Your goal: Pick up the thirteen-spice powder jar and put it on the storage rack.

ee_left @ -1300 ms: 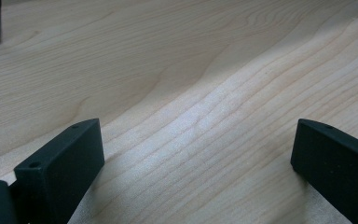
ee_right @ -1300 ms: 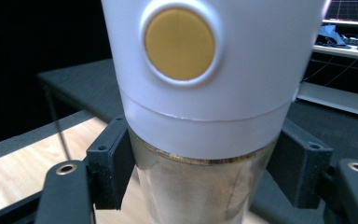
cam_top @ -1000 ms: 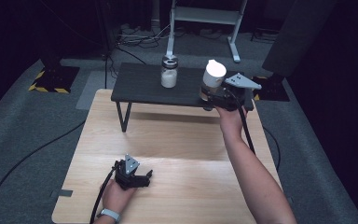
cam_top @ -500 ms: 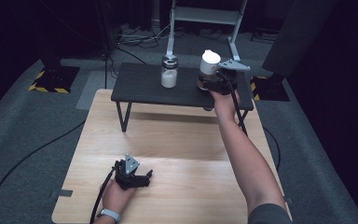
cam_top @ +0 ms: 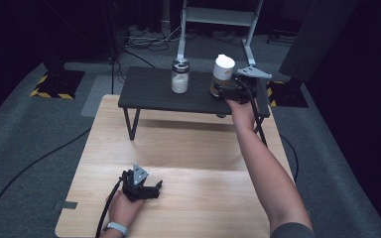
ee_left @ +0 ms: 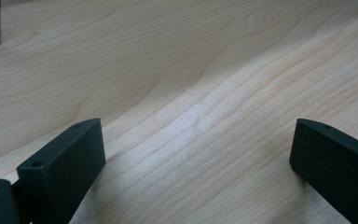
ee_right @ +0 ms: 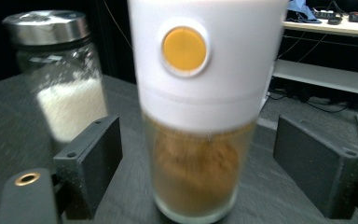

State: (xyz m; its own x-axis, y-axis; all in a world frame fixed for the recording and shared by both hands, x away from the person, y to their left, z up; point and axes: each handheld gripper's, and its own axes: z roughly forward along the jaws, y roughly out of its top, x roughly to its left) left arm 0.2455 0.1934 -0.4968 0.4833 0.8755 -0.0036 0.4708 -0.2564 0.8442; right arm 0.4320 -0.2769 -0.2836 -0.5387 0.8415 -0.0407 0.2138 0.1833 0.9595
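1. Right gripper (cam_top: 226, 90), upper right of the high view: its jaws have just been opening and now stand released on either side of the grinder (cam_top: 222, 74). In the right gripper view the grinder (ee_right: 205, 112) sits between the two black jaws with a gap on each side, neither pad pressing on it.

2. The grinder, a clear tumbler of brown grains under a tall white cap with an orange button, stands upright on the dark side table (cam_top: 149, 91), toward that table's right end. Its base rests flat on the dark top, which suggests that it has been set down and let go.

3. Jar (cam_top: 179, 77), centre top of the high view: glass with a metal lid, part full of white grains, upright on the same dark table and well apart from the grinder. In the right gripper view the jar (ee_right: 58, 84) stands at upper left, behind the left jaw.

4. Left gripper (cam_top: 141, 186), lower left of the high view: it lies on the pale wooden table (cam_top: 203, 198), its jaws spread wide and holding nothing. It appears parked there, out of the working arm's way.

5. The person's right forearm stretches from the lower right corner up to the dark table, held long so that the gripper meets the grinder level.
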